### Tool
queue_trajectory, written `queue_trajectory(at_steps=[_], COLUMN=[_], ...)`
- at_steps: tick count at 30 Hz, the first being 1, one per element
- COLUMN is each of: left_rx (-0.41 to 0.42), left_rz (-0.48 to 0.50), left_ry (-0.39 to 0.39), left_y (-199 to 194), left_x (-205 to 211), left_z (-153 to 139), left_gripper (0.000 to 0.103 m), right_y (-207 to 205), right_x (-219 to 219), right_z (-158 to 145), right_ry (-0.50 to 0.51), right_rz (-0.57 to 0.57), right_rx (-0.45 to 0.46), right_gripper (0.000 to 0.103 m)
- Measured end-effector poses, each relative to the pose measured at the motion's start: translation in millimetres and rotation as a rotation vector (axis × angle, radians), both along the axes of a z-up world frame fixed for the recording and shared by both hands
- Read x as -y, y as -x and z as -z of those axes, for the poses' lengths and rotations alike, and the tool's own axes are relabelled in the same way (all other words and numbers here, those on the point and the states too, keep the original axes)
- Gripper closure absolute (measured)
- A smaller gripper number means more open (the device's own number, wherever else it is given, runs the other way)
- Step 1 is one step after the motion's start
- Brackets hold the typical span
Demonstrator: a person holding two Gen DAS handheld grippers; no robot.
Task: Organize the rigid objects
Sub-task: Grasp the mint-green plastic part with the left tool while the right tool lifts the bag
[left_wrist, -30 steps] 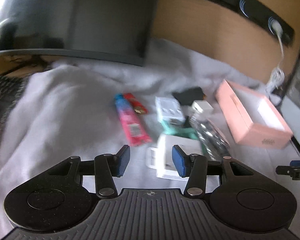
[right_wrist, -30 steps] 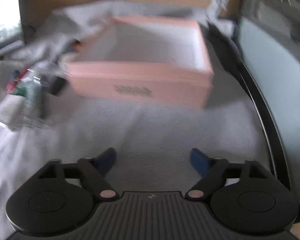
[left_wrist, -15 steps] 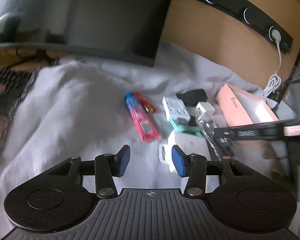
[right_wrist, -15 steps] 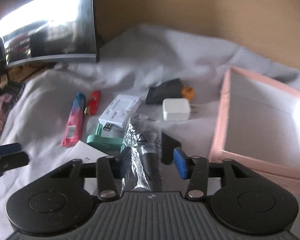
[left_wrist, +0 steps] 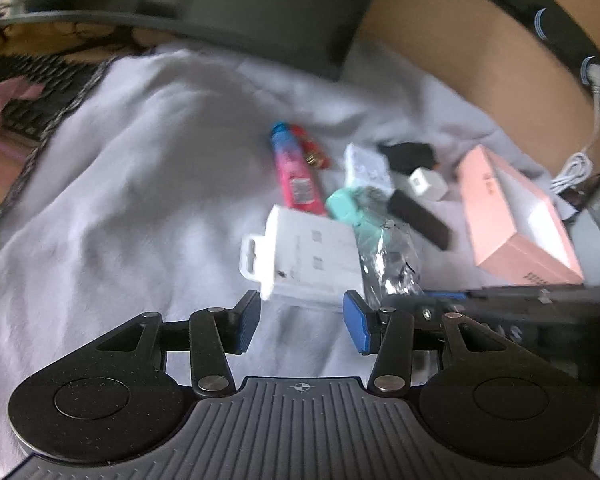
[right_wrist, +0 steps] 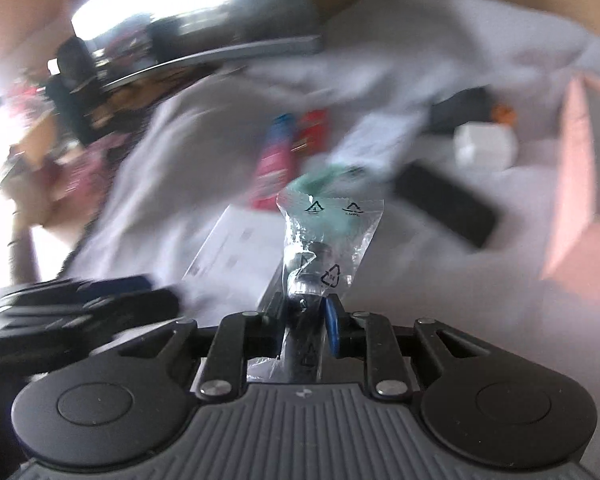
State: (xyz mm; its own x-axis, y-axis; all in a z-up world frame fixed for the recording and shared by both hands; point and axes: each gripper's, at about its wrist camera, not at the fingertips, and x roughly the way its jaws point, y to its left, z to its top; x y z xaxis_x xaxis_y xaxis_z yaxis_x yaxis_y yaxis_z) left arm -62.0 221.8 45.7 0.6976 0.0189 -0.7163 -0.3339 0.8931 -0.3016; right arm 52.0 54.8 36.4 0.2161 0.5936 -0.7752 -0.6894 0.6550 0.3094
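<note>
A rumpled pale grey cloth (left_wrist: pixel 140 184) covers the desk and fills most of both views. At the right of the left wrist view sits an open pink cardboard box with a white inside (left_wrist: pixel 516 216), apparently empty. Left of it, mid-frame, lies a cluster of small items: a flat white retail carton with a hang tab (left_wrist: pixel 304 260), a pink and blue tube (left_wrist: pixel 296 176), a long black bar (left_wrist: pixel 420 220) and a small white charger cube (left_wrist: pixel 427 184).

The left gripper (left_wrist: pixel 300 322) hovers low over the cloth, its blue fingers (left_wrist: pixel 249 322) spread wide and empty, the white carton just beyond them.

In the right wrist view, the right gripper (right_wrist: pixel 304 330) has its fingers closed narrowly on a crinkly clear plastic bag holding a small dark part (right_wrist: pixel 324 248), the bag standing up beyond the fingertips.

The step appears to be carrying the bag to the pink box. Doing it well likely means keeping a firm pinch, since the plastic could slip, and releasing only once over the opening.
</note>
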Motion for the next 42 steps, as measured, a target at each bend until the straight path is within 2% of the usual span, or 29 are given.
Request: queue_trajectory(at_steps=[3, 5, 7, 9, 12, 14, 16, 18, 22, 24, 25, 28, 29, 31, 35, 38, 39, 40, 41, 42], left_rx=[-0.031, -0.012, 0.032, 0.069, 0.084, 0.06, 0.05, 0.027, -0.049, -0.092, -0.109, -0.1, -0.093, -0.069, -0.033, -0.019, -0.017, -0.022, -0.021, -0.018], left_rz=[-0.026, -0.042, -0.043, 0.009, 0.083, 0.083, 0.055, 0.019, -0.015, -0.017, -0.009, 0.007, 0.021, 0.064, 0.182, 0.301, 0.335, 0.365, 0.378, 0.384], left_ry=[-0.019, -0.048, -0.13, -0.206, -0.225, -0.191, -0.088, -0.029, -0.041, -0.073, -0.091, -0.121, -0.138, -0.19, -0.237, -0.233, -0.223, -0.211, -0.209, -0.213], left_y=[-3.5, -4.2, -5.1, -10.5, -30.1, -49.1, -66.8, -86.2, -119.1, -134.5, -140.1, -147.1, -148.0, -148.1, -134.0, -110.6, -103.2, -95.0, -89.1, -81.7], left_x=[4.4, 10.4, 20.7, 31.2, 38.0, 35.8, 28.1, 23.7, 22.0, 24.0, 24.4, 26.5, 28.5, 34.9, 47.3, 57.5, 59.6, 61.3, 63.2, 64.0], left_z=[1.6, -1.9, -10.9, -19.3, -26.6, -27.5, -26.5, -22.5, -7.9, 2.7, 8.3, 13.1, 13.4, 14.6, 15.3, 14.7, 14.3, 15.0, 16.0, 16.4], left_gripper=[0.053, 0.053, 0.053, 0.053, 0.053, 0.053, 0.053, 0.053, 0.053, 0.053, 0.049, 0.051, 0.051, 0.066, 0.068, 0.068, 0.068, 0.068, 0.068, 0.067], right_y=[7.3, 8.1, 6.7, 3.8, -5.1, -7.9, -3.6, 1.4, 11.0, 13.6, 14.5, 16.9, 17.3, 18.1, 17.9, 16.1, 16.4, 17.1, 18.2, 18.3], right_x=[7.4, 23.2, 43.0, 64.1, 94.3, 110.3, 121.0, 128.1, 133.1, 131.5, 130.4, 128.4, 127.8, 127.2, 122.2, 113.5, 109.5, 107.2, 107.3, 110.4], right_z=[-2.1, -4.4, -9.8, -11.5, -8.4, -2.3, 3.0, 9.3, 13.8, 14.1, 14.8, 15.5, 15.8, 16.9, 17.7, 18.7, 18.6, 17.8, 16.2, 13.9], right_ry=[0.03, 0.062, 0.082, 0.111, 0.119, 0.109, 0.109, 0.118, 0.098, 0.093, 0.091, 0.076, 0.07, 0.054, 0.061, 0.103, 0.137, 0.166, 0.182, 0.18], right_rz=[0.017, 0.055, 0.095, 0.14, 0.221, 0.265, 0.299, 0.318, 0.34, 0.338, 0.338, 0.355, 0.358, 0.356, 0.341, 0.253, 0.211, 0.18, 0.161, 0.154], right_rx=[0.051, 0.122, 0.186, 0.236, 0.226, 0.191, 0.175, 0.167, 0.177, 0.179, 0.181, 0.177, 0.175, 0.168, 0.157, 0.158, 0.172, 0.19, 0.209, 0.22], right_gripper=[0.083, 0.083, 0.083, 0.083, 0.078, 0.066, 0.064, 0.064, 0.053, 0.046, 0.042, 0.035, 0.031, 0.025, 0.014, 0.005, 0.005, 0.01, 0.02, 0.025])
